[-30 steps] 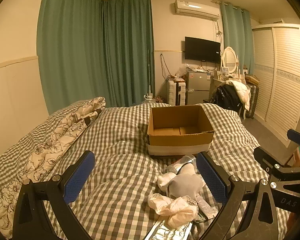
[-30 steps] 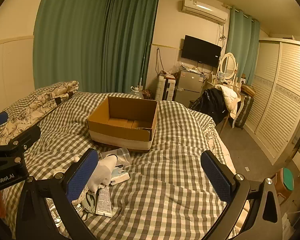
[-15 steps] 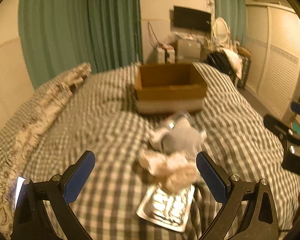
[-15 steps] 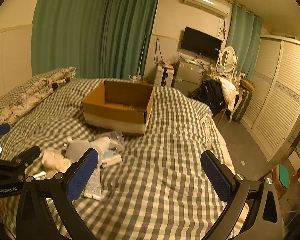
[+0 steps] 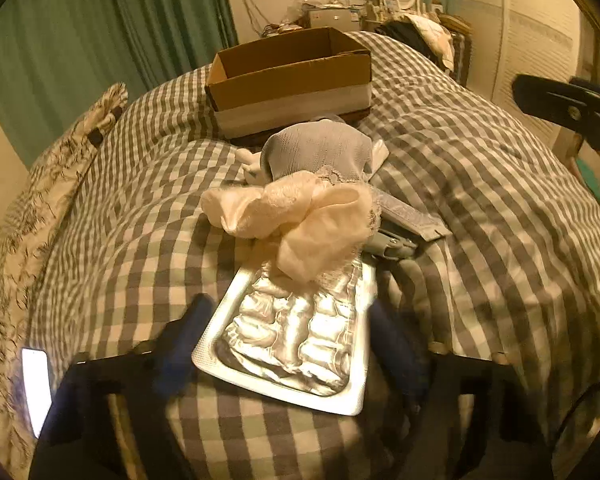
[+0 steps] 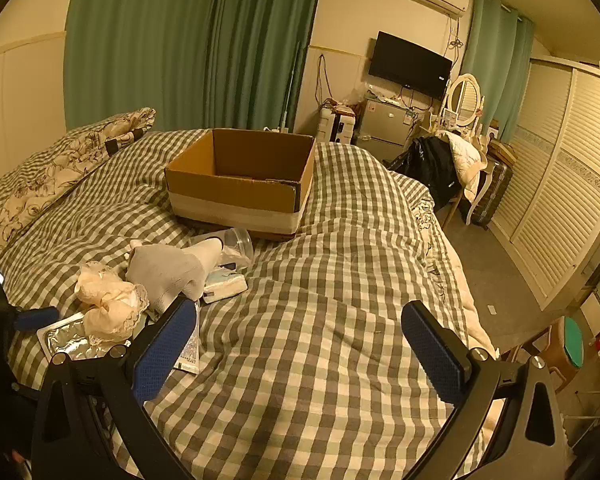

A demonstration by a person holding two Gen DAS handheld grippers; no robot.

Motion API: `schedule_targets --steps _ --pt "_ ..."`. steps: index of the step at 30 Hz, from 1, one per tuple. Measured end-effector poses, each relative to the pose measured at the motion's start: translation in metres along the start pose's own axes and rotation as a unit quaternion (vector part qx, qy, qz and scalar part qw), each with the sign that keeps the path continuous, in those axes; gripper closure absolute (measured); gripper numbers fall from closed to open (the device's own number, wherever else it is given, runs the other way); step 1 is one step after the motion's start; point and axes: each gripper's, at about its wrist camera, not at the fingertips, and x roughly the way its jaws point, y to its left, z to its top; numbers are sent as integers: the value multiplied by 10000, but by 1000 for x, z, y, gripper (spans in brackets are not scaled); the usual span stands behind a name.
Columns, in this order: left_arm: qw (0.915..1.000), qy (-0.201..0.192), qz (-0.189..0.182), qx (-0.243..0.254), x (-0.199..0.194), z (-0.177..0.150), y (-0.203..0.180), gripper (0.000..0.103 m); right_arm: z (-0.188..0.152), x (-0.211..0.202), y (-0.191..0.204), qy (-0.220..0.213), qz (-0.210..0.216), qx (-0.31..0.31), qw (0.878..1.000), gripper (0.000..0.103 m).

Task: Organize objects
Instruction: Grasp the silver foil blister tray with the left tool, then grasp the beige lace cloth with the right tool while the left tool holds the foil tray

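Jaws of left gripper [image 5: 288,336] stood apart, flanking the silver foil blister pack [image 5: 296,336]: light, stiff, slippery; best pinched across its edges. Right gripper [image 6: 296,344] gaped empty.

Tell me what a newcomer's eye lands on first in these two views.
First the shiny silver blister pack, lying on the checked bedcover right between the left gripper's blurred fingers. A crumpled cream lace cloth lies over its far end, with a grey sock beyond. Behind the pile sits an open cardboard box, while the right gripper hangs wide open over bare bedcover.
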Motion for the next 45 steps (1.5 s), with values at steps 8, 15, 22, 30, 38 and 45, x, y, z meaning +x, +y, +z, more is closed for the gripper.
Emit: schedule_targets --steps 8,15,22,30,38,45 --pt "9982 -449 -275 -299 -44 11 31 31 1 -3 11 -5 36 -95 9999 0" --pt "9943 -782 -265 -676 -69 20 65 31 3 -4 37 -27 156 -338 9993 0" --pt "9906 -990 -26 -946 -79 20 89 31 5 4 66 51 381 -609 9974 0" --pt "9908 -776 193 -1095 -54 11 104 31 -2 27 117 314 915 -1100 9892 0" --pt "9905 -636 180 -1207 -40 6 113 31 -6 53 134 709 1200 -1194 9830 26" --pt "9899 -660 186 -1244 -44 7 114 31 -7 49 134 745 1446 -1231 9790 73"
